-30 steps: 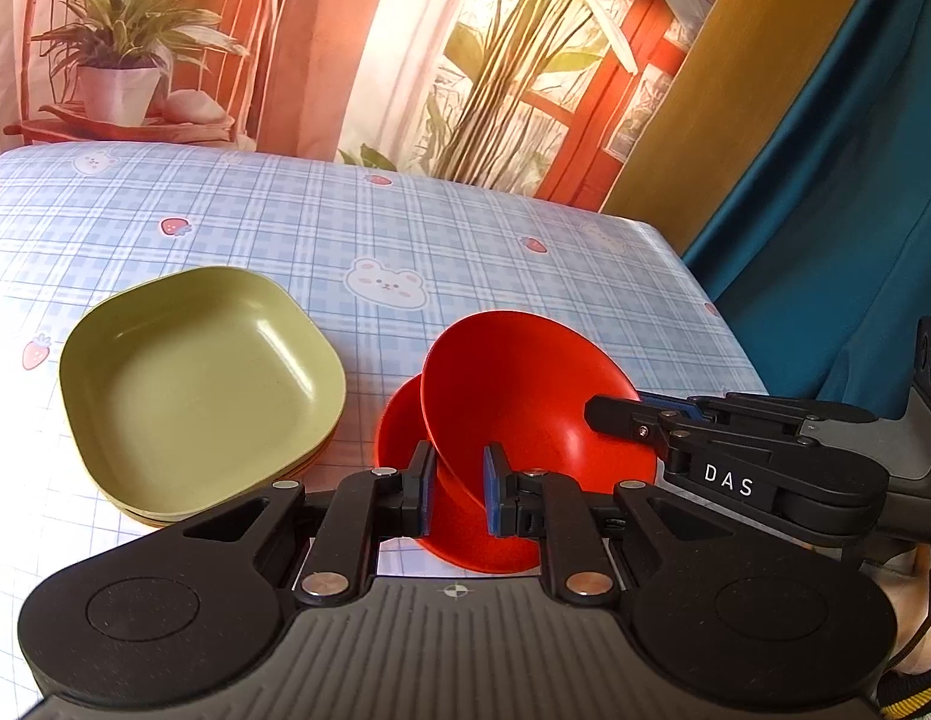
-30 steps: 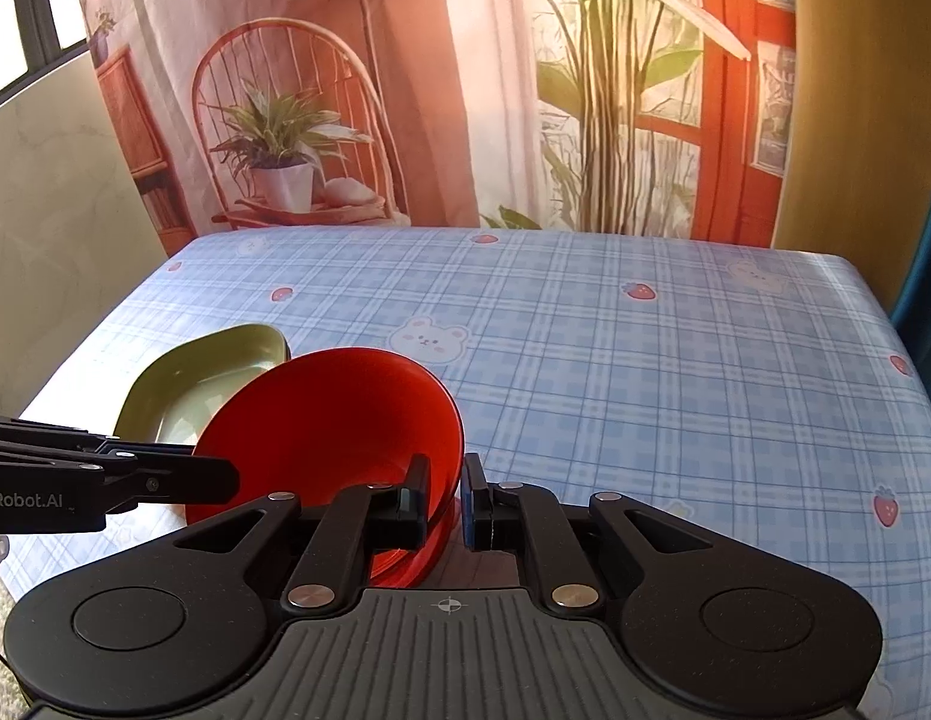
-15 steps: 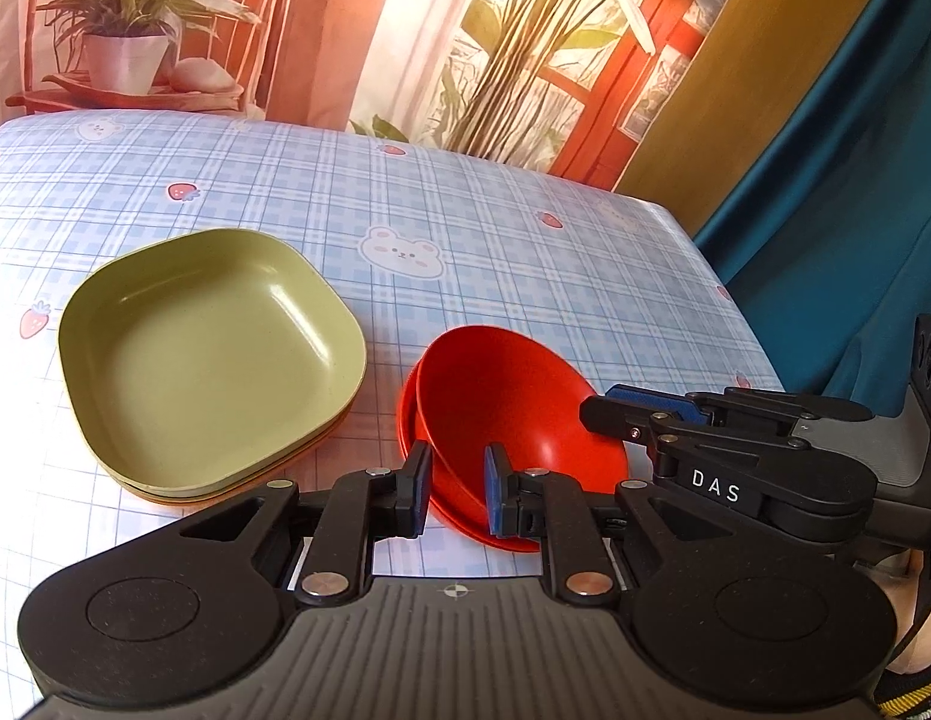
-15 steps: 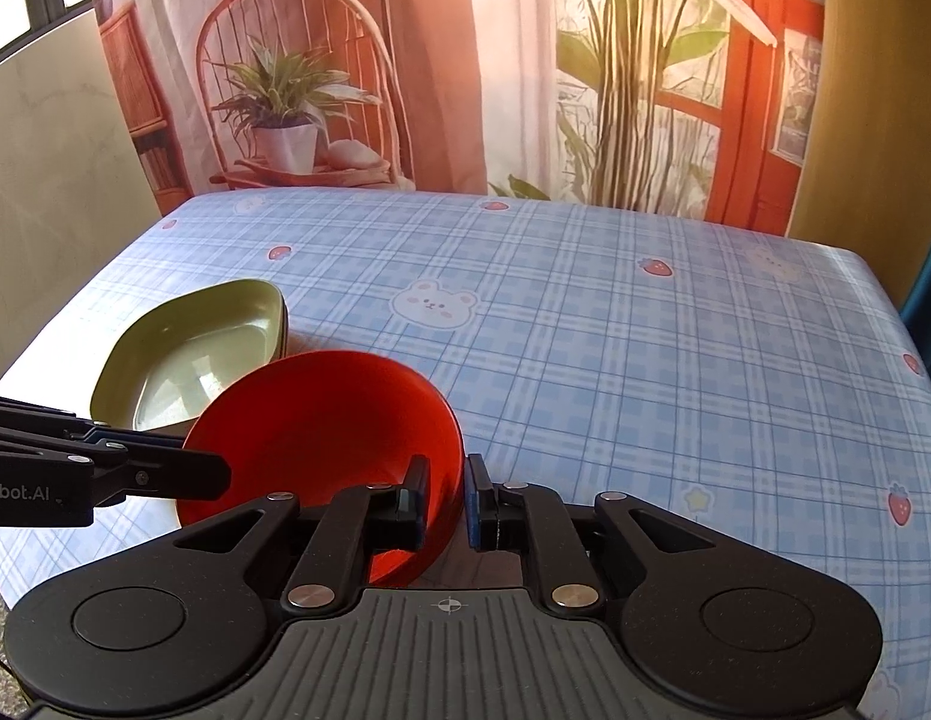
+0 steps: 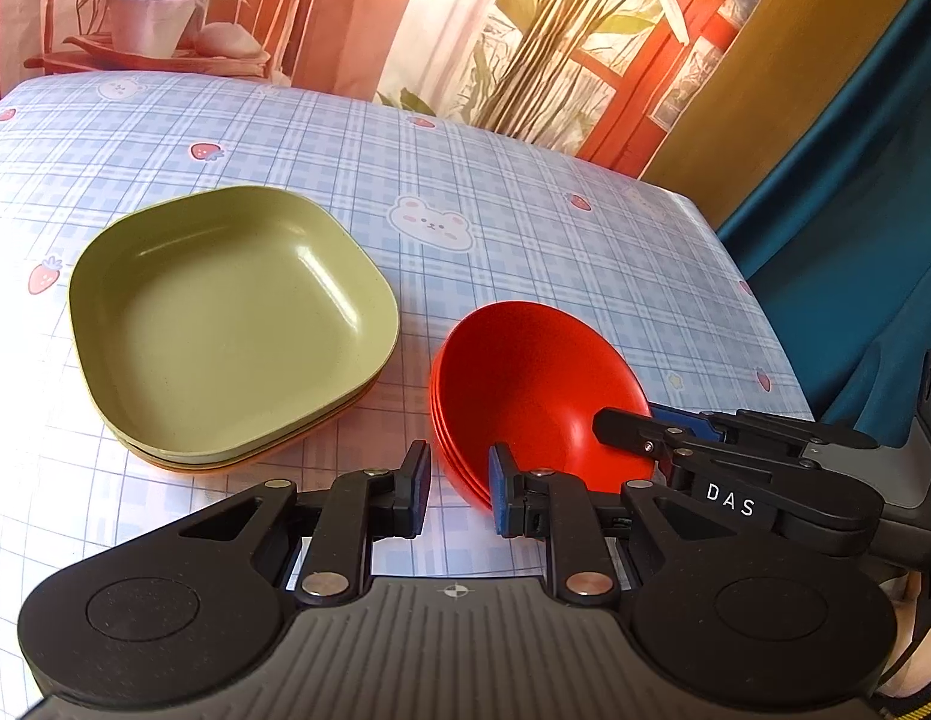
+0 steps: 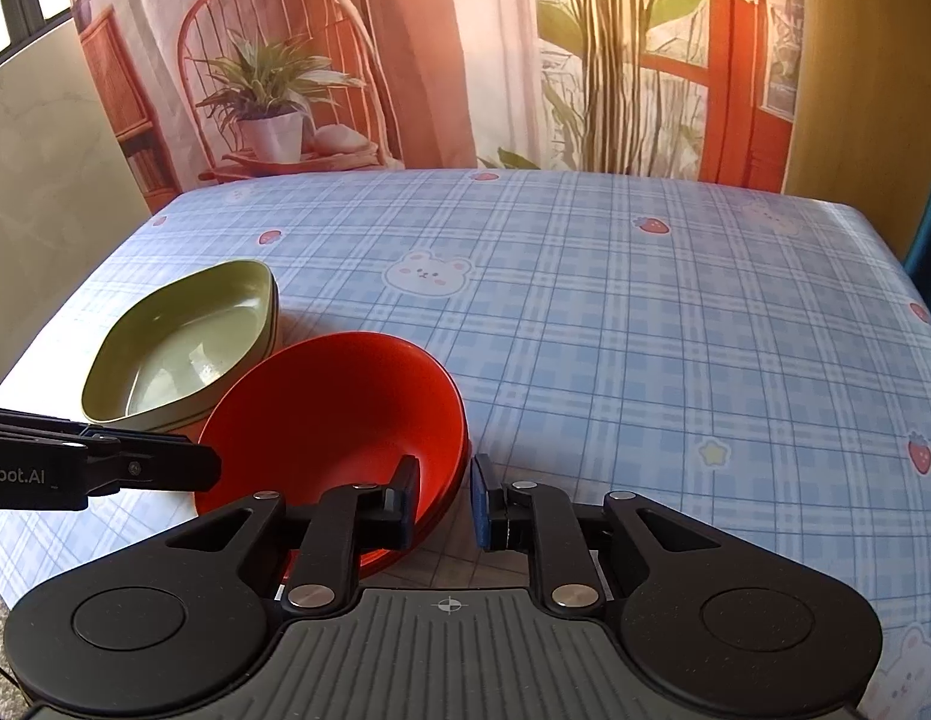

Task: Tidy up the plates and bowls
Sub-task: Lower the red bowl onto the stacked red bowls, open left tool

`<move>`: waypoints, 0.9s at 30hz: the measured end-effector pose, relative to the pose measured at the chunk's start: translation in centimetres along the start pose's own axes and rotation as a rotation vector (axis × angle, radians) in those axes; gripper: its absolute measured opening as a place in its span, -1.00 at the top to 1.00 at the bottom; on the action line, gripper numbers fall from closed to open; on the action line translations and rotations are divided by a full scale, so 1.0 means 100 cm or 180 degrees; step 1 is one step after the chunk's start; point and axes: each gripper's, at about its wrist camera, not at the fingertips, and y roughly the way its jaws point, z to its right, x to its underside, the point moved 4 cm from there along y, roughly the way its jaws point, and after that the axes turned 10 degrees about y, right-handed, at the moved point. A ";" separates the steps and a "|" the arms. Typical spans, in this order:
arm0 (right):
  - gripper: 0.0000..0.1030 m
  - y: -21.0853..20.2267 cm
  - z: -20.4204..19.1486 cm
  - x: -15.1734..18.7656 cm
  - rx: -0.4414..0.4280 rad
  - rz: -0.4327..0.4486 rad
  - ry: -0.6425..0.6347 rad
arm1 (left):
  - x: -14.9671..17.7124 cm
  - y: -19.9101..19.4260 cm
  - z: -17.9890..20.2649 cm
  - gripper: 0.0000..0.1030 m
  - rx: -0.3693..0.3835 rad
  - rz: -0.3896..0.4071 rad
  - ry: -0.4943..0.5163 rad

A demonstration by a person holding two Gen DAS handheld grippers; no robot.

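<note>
- A stack of square plastic plates, pale green on top (image 5: 225, 324), sits on the blue plaid tablecloth (image 5: 525, 228), left of the bowls.
- The left gripper (image 5: 456, 489) has its jaws apart; the rim of the nested stack of round red plastic bowls (image 5: 537, 384) lies in the gap between them, touching neither pad.
- The right gripper (image 6: 444, 501) is likewise spread wide, the bowls' near rim passing between its jaws, unclamped.

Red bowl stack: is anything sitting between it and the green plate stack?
Nothing visible. Only bare checked tablecloth lies between the stack of round red bowls and the stack of square green plates; they stand apart, not touching.
</note>
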 end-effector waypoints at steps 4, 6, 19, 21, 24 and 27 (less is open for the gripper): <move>0.66 0.002 0.003 0.003 -0.0030 0.0003 0.0098 | 0.000 0.004 -0.001 0.54 0.0045 -0.0019 -0.0063; 0.65 0.004 0.003 0.004 -0.0044 0.0001 0.0136 | 0.000 0.006 -0.001 0.54 0.0058 -0.0026 -0.0072; 0.66 0.011 0.004 0.009 -0.0134 -0.0021 0.0213 | 0.005 0.013 -0.002 0.54 0.0173 -0.0054 -0.0155; 0.67 0.011 0.005 0.010 -0.0145 -0.0019 0.0223 | 0.006 0.014 -0.003 0.54 0.0190 -0.0058 -0.0162; 0.67 0.010 0.005 0.012 -0.0155 -0.0010 0.0245 | 0.006 0.015 -0.002 0.55 0.0205 -0.0062 -0.0162; 0.67 0.010 0.006 0.012 -0.0160 -0.0002 0.0260 | 0.006 0.014 0.000 0.56 0.0224 -0.0037 -0.0182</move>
